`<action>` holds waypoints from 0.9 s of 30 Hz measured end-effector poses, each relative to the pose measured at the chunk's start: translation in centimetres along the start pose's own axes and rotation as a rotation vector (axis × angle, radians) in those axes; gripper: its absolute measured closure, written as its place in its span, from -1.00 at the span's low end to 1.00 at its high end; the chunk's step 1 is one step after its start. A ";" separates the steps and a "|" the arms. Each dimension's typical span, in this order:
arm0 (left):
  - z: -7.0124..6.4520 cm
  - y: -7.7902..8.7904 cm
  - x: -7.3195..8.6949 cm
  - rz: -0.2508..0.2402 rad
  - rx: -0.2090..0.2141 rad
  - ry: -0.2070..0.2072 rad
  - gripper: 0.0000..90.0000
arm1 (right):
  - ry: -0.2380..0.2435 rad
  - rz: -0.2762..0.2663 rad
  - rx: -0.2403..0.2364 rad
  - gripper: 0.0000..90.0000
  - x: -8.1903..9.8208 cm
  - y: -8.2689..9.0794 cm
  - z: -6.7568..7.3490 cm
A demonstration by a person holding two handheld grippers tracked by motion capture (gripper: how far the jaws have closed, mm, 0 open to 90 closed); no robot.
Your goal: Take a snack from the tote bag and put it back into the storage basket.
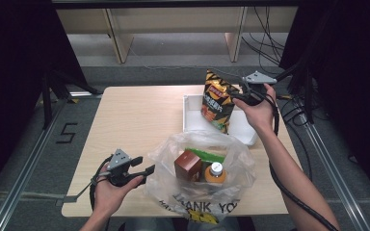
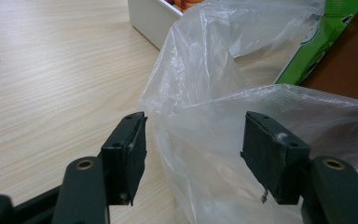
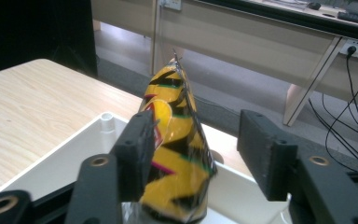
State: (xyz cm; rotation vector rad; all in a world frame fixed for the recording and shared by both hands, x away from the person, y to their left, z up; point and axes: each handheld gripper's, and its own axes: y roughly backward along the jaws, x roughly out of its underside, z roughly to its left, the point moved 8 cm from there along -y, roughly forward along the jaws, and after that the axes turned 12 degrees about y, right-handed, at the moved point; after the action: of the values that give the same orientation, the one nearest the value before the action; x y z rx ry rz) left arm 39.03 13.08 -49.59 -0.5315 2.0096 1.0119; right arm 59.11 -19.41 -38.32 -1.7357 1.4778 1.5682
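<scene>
My left gripper (image 1: 142, 166) sits near the tabletop's (image 1: 135, 120) front edge, left of center, jaws spread. In the left gripper view the clear plastic bag (image 2: 242, 116) film lies between the jaws; can't tell whether either pad touches it. Nothing pinched.

Plastic bag (image 1: 202, 168) sits at the front edge, center, mouth open upward. Inside: a brown box (image 1: 188, 165), an orange bottle with a white cap (image 1: 215, 172), and a green package (image 1: 206, 155) behind them. Black "THANK YOU" print on the bag's front face.

My right gripper (image 1: 245, 94) is up at the far right of the tabletop, over the white tray (image 1: 189, 113). Jaws spread there too. In the right gripper view the chip bag (image 3: 177, 140) stands upright between them, edge-on toward the camera: it looks to be against the left pad (image 3: 137, 149), with a clear gap to the right pad. Not clamped.

Chip bag (image 1: 218, 100), yellow and black with a red logo, stands upright in the tray, bottom end down inside, top seal pointing up. Tray sits along the right half of the tabletop, running from the far edge toward the plastic bag, just behind it.
</scene>
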 end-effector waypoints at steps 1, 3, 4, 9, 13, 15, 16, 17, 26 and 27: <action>0.0 0.0 0.0 0.002 0.005 -0.001 -0.13 | 0.018 -0.004 -0.007 0.08 0.1 0.3 -0.1; -0.1 0.0 0.0 0.001 0.005 -0.013 -0.13 | -0.004 -0.006 -0.006 0.10 0.5 0.9 0.0; -0.1 0.0 0.0 0.001 0.008 -0.015 -0.13 | -0.020 0.015 -0.034 0.12 0.8 1.3 0.3; -0.2 -0.1 0.0 -0.001 0.002 -0.002 -0.13 | -0.026 0.037 -0.059 0.30 2.2 2.4 0.6; -0.2 -0.1 0.0 -0.003 0.001 -0.002 -0.13 | -0.051 0.080 -0.102 0.45 4.1 2.6 1.3; -0.2 -0.1 0.0 -0.002 0.001 -0.002 -0.13 | -0.057 0.113 -0.133 0.54 5.0 2.7 1.8; -0.2 -0.1 0.0 -0.001 0.001 -0.003 -0.13 | -0.049 0.112 -0.145 0.61 5.3 2.5 1.8; -0.2 -0.1 0.0 -0.001 0.000 -0.002 -0.13 | -0.060 0.133 -0.159 0.70 5.7 2.4 2.2; -0.2 -0.1 0.0 0.002 0.004 -0.018 -0.12 | -0.017 0.237 -0.287 1.00 8.3 0.7 4.8; -0.2 -0.1 0.0 0.000 0.004 -0.017 -0.12 | -0.011 0.246 -0.297 1.00 8.6 0.4 4.9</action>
State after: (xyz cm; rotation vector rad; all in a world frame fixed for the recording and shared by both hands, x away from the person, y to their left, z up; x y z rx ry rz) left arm 39.00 12.88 -49.55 -0.5191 1.9963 1.0095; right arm 54.87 -19.35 -47.23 -1.7461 1.5667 2.0090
